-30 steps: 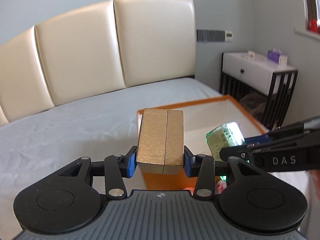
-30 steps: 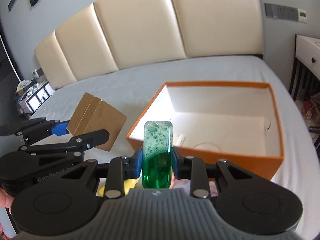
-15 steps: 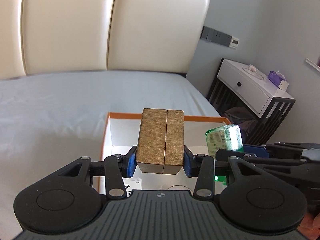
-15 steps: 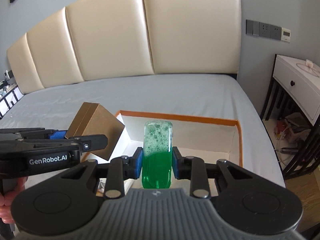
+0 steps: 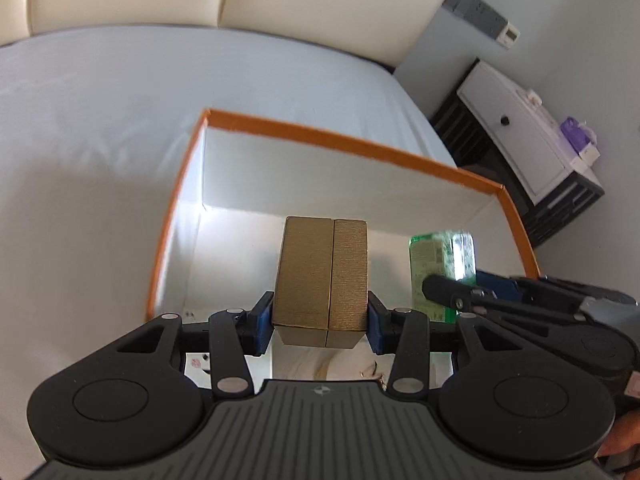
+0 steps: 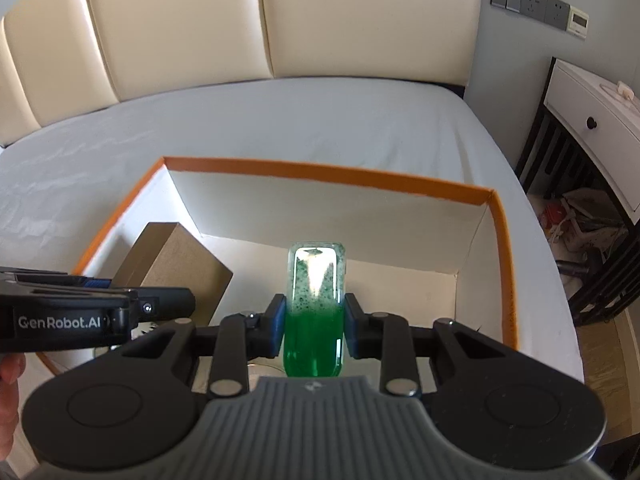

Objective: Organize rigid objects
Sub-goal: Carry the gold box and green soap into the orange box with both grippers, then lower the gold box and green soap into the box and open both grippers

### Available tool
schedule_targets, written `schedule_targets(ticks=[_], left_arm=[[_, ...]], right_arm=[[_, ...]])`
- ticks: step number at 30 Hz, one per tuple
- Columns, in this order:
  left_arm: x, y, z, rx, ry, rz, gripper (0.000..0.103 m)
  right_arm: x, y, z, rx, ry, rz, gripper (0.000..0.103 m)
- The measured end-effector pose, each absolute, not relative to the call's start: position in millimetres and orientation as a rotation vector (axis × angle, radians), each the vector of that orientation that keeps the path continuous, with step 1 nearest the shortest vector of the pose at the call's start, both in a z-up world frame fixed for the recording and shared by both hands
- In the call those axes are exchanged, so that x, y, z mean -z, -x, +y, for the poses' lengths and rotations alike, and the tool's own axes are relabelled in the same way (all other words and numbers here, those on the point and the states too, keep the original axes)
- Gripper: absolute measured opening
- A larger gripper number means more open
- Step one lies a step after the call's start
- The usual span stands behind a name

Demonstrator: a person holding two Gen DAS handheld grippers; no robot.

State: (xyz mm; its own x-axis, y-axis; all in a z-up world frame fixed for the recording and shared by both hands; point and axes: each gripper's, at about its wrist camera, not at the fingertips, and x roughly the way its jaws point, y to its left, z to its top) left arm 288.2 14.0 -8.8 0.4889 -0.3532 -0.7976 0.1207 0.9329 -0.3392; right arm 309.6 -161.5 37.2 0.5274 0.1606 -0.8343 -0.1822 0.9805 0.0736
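The left gripper [image 5: 320, 318] has its jaws closed on the two side faces of a gold cardboard box [image 5: 323, 286], gripped low so most of it stands proud of the blue pads; that leaves its far end free to go down first into the orange-rimmed storage box [image 5: 344, 142] lying on the bed [image 5: 92, 92]. The right gripper [image 6: 314, 322] likewise has its jaws pressed against a clear bottle of green liquid [image 6: 316, 300], held by its narrow sides with foam gathered in its far end. In the left wrist view the bottle sits at about 3 o'clock from the gold box, close but apart, so both can likely be lowered side by side without colliding. Both items hang over the white interior of the storage box, not yet resting on its floor as far as I can judge. Compared with a second ago, both grippers have travelled from beside the storage box to above it and tipped downward, so the headboard [image 6: 176, 20] has slid to the top edge and the box opening fills the middle.
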Motion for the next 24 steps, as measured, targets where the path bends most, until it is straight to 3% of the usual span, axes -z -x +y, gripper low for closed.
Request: schedule_targets(ticks=[20,24], left_arm=[[25.6,-283.8,-21.3,0.227,0.023,1.169,0.052],[25.9,-282.7,-21.5,0.202,0.011,1.165,0.061]], right_arm=[[-8.1,-304.4,-176.0,-0.187,-0.002,1.133,0.030],[-7.8,-299.9,-176.9,-0.190,-0.004,1.143,0.030]])
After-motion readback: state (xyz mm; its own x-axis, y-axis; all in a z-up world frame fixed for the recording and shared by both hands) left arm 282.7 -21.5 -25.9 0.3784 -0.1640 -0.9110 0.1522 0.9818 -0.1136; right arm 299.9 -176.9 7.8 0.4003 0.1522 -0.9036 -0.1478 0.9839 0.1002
